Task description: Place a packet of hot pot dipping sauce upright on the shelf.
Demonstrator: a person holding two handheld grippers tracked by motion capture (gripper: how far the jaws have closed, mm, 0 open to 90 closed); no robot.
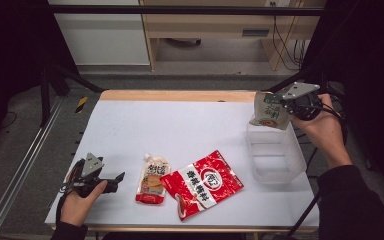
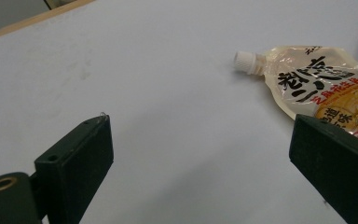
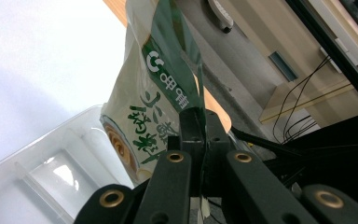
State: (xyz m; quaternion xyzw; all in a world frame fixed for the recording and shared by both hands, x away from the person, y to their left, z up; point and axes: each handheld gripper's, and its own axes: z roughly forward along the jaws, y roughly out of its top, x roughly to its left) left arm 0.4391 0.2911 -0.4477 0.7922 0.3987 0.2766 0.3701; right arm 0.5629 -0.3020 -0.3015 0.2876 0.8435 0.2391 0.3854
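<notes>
We see a lab recording station: a white-topped table framed by black curtains and a metal rail, with loose cables beside wooden furniture behind.

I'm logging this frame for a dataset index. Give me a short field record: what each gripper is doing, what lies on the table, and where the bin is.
left gripper: open, low over the table's near left, holding nothing
right gripper: shut on green pouch, held above the bin
bin: clear plastic, right side of table, looks empty
spout pouch: flat on the table, cap pointing away from the person, just right of the left gripper
red packet: flat, right of the spout pouch, edges touching or overlapping
table: white top
</notes>
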